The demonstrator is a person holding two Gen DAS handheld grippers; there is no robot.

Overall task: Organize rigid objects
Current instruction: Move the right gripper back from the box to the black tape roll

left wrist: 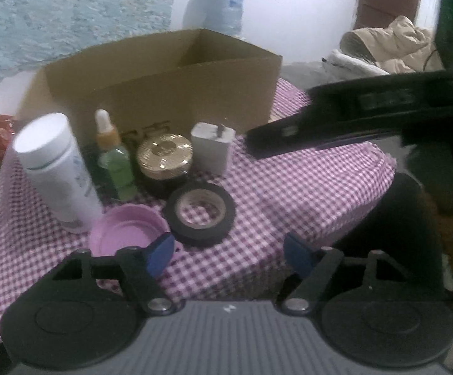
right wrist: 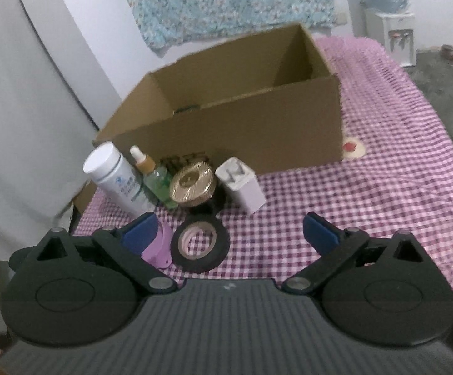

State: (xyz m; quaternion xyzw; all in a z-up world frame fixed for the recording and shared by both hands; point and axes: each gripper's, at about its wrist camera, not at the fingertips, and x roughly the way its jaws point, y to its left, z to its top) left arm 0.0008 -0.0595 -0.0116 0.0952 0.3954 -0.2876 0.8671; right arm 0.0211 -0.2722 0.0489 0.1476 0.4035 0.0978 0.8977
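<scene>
In the left wrist view, the left gripper (left wrist: 228,251) hangs with its blue-padded jaws spread wide and nothing between them. The flat black roll of tape with a pale cardboard core (left wrist: 199,217) lies just ahead, above the gap and toward the left pad, hole facing up. Beside that pad sits the shallow pink plastic lid (left wrist: 123,232), open side up. Behind these, across the middle left of the frame, stand a tall white cylindrical bottle (left wrist: 56,168), a small green dropper bottle with a white tip (left wrist: 114,156), a round jar with a ribbed gold lid (left wrist: 164,156) and a white plug-in charger block (left wrist: 212,148), all on the purple-and-white checked cloth (left wrist: 289,193). The open brown cardboard box (left wrist: 164,87) rises behind them. The right gripper (right wrist: 229,234) is likewise released and empty; in its view the tape sits lower left of centre. I judge the left gripper the nearer. The bottle's label carries blue print, and dark print marks the box front, both too blurred to read.
</scene>
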